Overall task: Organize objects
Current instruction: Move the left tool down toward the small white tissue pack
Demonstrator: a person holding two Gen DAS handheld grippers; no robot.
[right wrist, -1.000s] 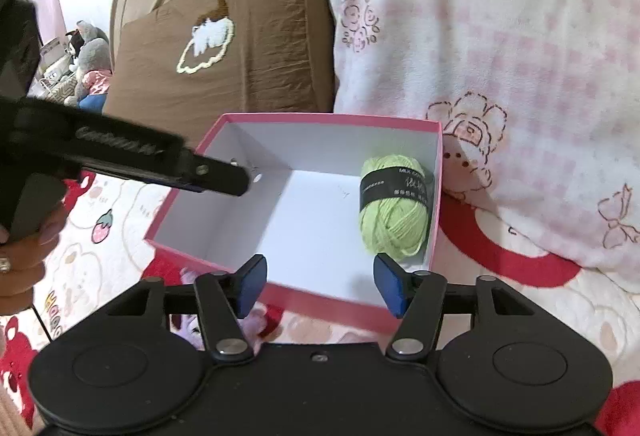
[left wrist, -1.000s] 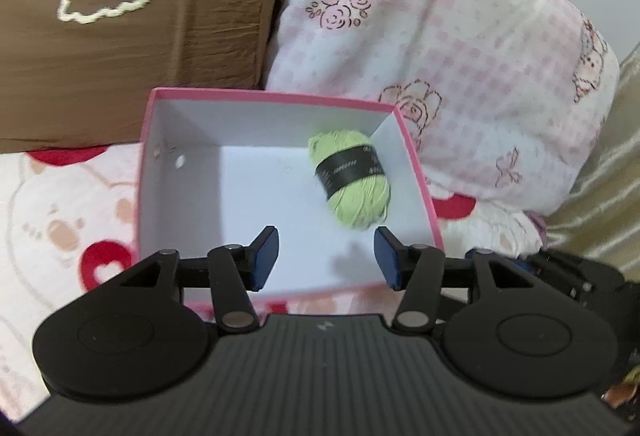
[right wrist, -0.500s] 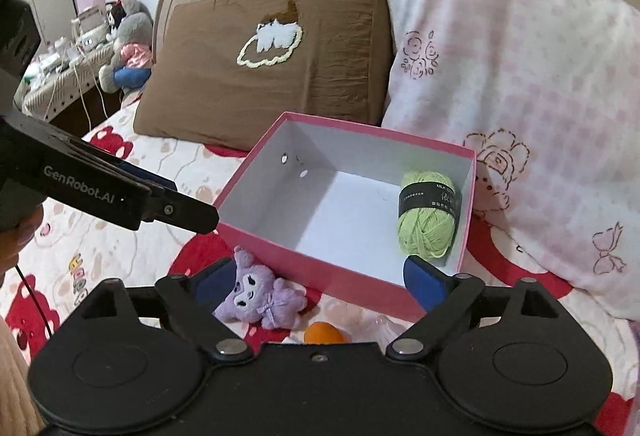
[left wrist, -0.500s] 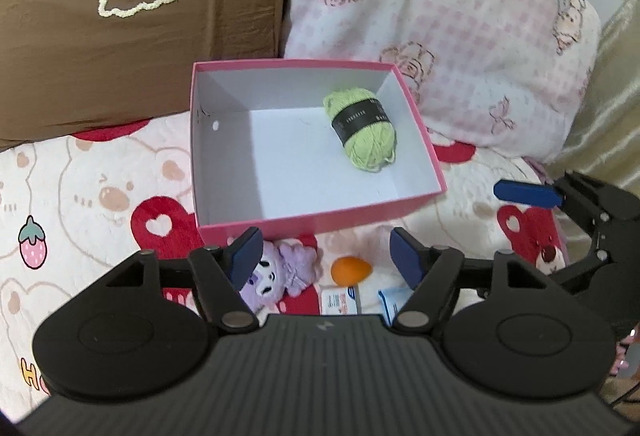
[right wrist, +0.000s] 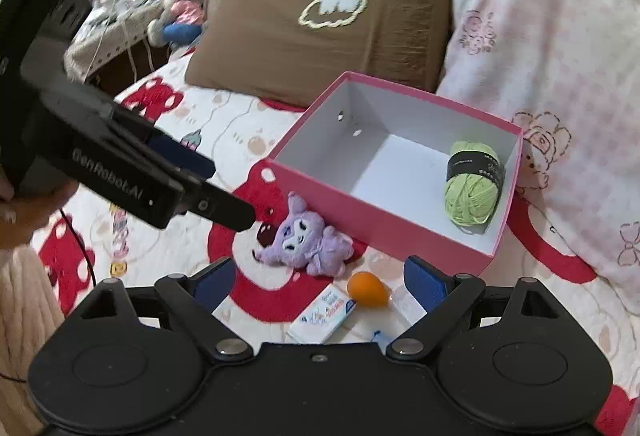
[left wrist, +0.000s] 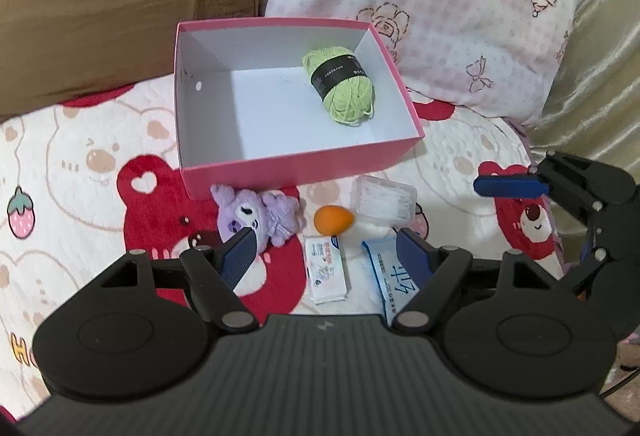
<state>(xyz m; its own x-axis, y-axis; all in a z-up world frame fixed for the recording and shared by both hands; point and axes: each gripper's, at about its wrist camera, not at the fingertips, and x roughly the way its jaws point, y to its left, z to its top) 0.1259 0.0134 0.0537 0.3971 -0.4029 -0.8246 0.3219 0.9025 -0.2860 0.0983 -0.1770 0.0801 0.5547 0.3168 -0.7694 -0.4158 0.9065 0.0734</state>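
Note:
A pink box [left wrist: 304, 166] [right wrist: 376, 220] sits on the bed with a green yarn ball [left wrist: 340, 86] [right wrist: 472, 188] in its right end. In front of it lie a purple plush [left wrist: 260, 214] [right wrist: 308, 242], an orange egg-shaped sponge [left wrist: 333, 219] [right wrist: 367, 288], a white tissue packet [left wrist: 326, 268] [right wrist: 322, 314], a blue-print packet [left wrist: 394, 280] and a clear plastic case [left wrist: 382, 200]. My left gripper [left wrist: 324, 256] is open and empty, hovering over these items. My right gripper [right wrist: 318, 280] is open and empty, just right of them.
A brown pillow [left wrist: 120, 4] [right wrist: 328, 24] and a pink checked pillow [left wrist: 424, 4] [right wrist: 552, 68] lie behind the box. The bedspread has red bear prints. A bedside table with stuffed toys [right wrist: 132, 20] stands at the far left. A gold curtain [left wrist: 600, 68] hangs at right.
Both grippers have drawn back from the box and opened wider. The yarn stays in the box. The loose items in front of the box have come into view.

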